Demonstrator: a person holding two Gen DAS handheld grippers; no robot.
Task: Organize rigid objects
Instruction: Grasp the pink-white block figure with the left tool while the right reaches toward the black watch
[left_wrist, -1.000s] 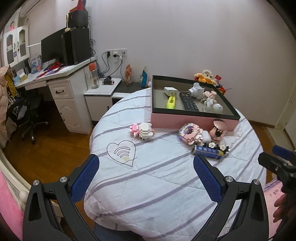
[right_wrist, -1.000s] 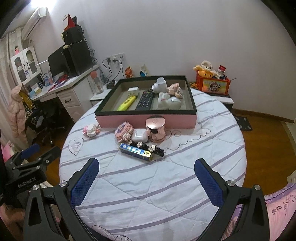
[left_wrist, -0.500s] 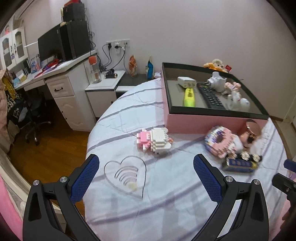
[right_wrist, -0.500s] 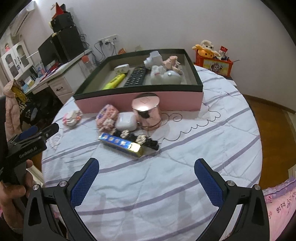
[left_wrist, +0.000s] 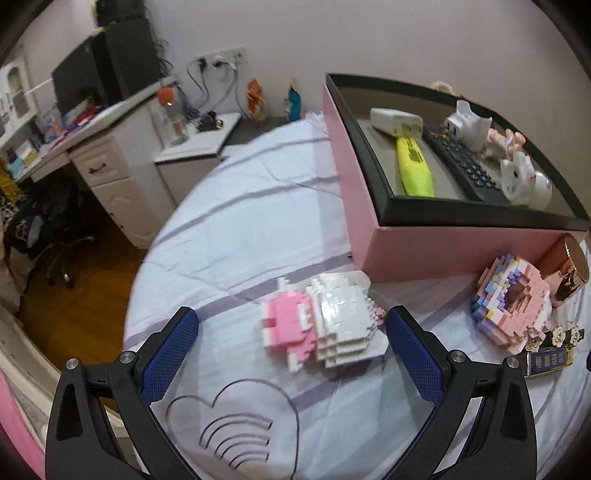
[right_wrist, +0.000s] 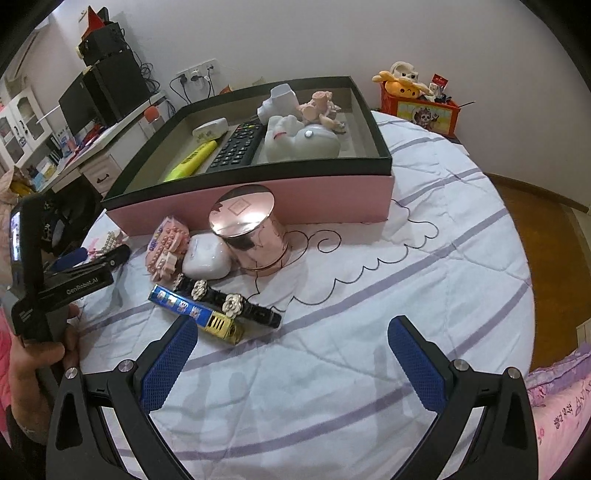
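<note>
The left gripper (left_wrist: 291, 338) has closed in on the block toy (left_wrist: 319, 319) just in front of the box (left_wrist: 424, 251), fingers spread around it, not touching; right gripper (right_wrist: 291, 354) also spread, empty. A grab looks next.

Brightness: even, soft indoor light is filling both views; nothing is looking dim on the quilted table cover (right_wrist: 369, 295).
Shadows: faint, diffuse shadows are falling beside the rose-gold canister (right_wrist: 249, 230) and under the right gripper (right_wrist: 291, 354) fingers.
Glare: the canister lid is catching a pale sheen; the white block toy (left_wrist: 325, 321) is washing out to near white.
Blur: the left wrist view is smearing with motion, softening the stripes and the heart outline (left_wrist: 232, 428); the right wrist view is staying sharper.
Distortion: fisheye is bending the pink box (right_wrist: 332, 195) edges, and black vignette is closing the corners.
</note>
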